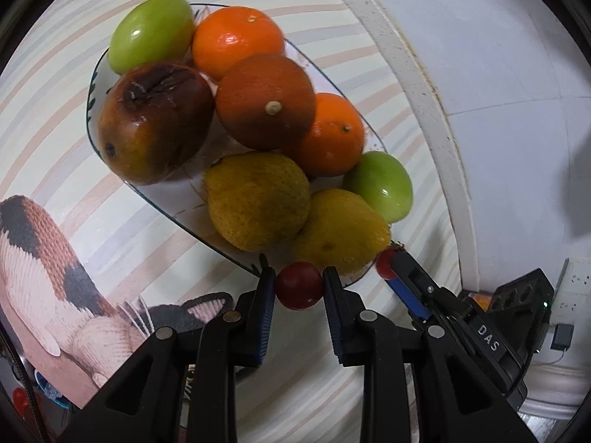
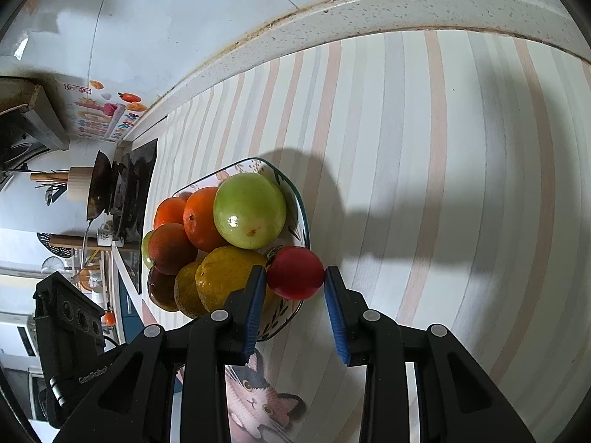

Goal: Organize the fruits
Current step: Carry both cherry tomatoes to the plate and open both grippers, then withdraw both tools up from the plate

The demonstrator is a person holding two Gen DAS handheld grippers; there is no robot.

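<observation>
Tabletop [image 2: 424, 147], striped cover: carrying everything. Plate [image 1: 177, 214]: I am crowding it with oranges, pears, green fruit. Left gripper [image 1: 299, 280]: jaws clamping one small red fruit [image 1: 298, 285] at the plate's near rim. Right gripper [image 2: 295, 277]: jaws gripping a second red fruit [image 2: 295, 272] beside the yellow pear [image 2: 225, 273]. I am lowering both gently into rim gaps, avoiding nudging the pile.

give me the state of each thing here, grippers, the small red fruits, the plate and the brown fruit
left gripper: shut on a small red fruit
right gripper: shut on a second small red fruit, at the plate's edge
plate: upright on the striped cloth, piled with fruit
brown fruit: wrinkled, dark and split on top, apparently spoiled
</observation>
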